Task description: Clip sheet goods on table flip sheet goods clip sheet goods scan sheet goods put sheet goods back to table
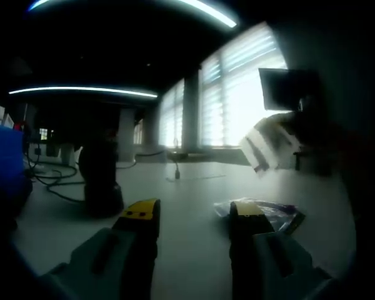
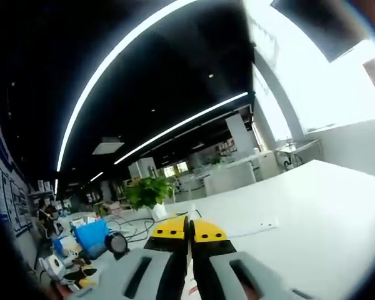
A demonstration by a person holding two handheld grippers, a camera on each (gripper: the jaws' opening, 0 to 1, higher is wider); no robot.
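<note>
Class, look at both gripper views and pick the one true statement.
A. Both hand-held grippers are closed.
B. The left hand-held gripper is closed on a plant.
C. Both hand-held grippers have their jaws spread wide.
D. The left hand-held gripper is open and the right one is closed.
D: the left hand-held gripper shows bare table between its parted jaws, while the right hand-held gripper has its yellow-tipped jaws pressed together.
</note>
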